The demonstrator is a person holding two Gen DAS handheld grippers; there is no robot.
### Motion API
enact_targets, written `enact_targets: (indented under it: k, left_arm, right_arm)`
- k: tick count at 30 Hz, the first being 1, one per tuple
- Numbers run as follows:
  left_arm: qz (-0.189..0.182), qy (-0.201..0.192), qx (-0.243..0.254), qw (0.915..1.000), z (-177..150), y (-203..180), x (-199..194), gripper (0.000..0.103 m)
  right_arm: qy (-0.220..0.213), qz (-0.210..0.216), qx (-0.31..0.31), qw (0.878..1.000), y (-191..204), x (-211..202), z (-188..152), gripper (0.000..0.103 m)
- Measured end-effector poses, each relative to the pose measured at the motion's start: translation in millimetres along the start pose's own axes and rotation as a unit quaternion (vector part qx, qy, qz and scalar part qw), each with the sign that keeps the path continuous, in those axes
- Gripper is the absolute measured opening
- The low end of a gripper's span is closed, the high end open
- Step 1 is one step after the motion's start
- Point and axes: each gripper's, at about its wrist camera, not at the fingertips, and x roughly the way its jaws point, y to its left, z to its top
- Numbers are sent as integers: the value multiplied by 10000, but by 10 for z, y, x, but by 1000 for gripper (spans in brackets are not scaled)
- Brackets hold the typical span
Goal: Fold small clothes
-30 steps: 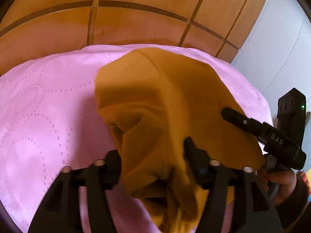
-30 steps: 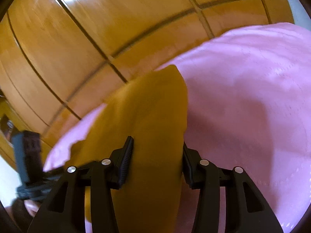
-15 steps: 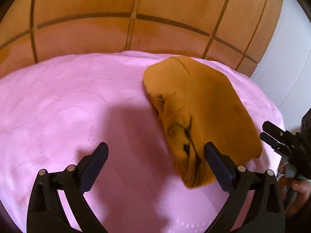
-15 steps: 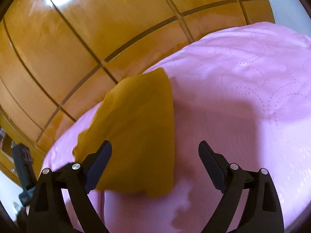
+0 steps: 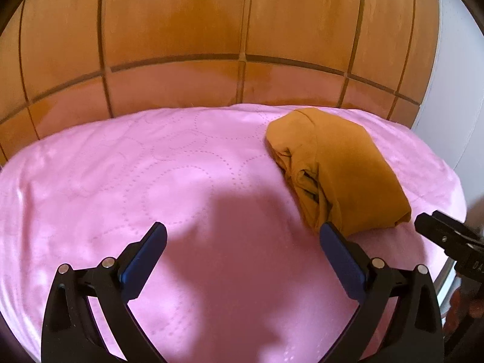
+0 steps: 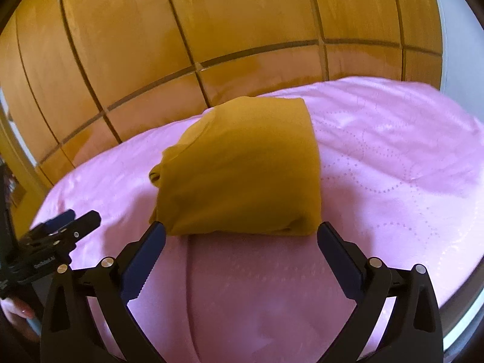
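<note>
On the pink quilted bed [image 6: 393,157], frame centre, lies the folded mustard garment [image 6: 242,169]: soft, light, best pinched at its layered edge. Both hand-held grippers [image 6: 241,233] [image 5: 242,234] gape empty, right jaws widening.

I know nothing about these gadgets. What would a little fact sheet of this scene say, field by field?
Garment: mustard cloth, folded into a bundle
Resting on: pink quilted cover
Behind: wooden panelled wall
Left gripper: open, nothing between its fingers, bundle just beyond its right finger
Right gripper: jaws opening, nothing between them, bundle straight ahead
Holding the tools: a person, fingers partly visible
</note>
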Motion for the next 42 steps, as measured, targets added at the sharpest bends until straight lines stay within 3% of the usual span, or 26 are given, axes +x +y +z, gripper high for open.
enact_targets:
  k: [10, 22, 42]
  left_arm:
    - [-102, -145, -162, 9997, -85, -9, -304, 101]
    - [221, -375, -11, 9991, -172, -105, -511, 101]
    - [239, -272, 74, 9993, -229, -162, -493, 101]
  right_arm:
    - [-96, -272, -137, 9995, 197, -319, -157, 99]
    - [-302, -651, 8, 9974, 169, -480, -256, 99]
    - [-165, -589, 113, 9981, 110, -428, -287, 99]
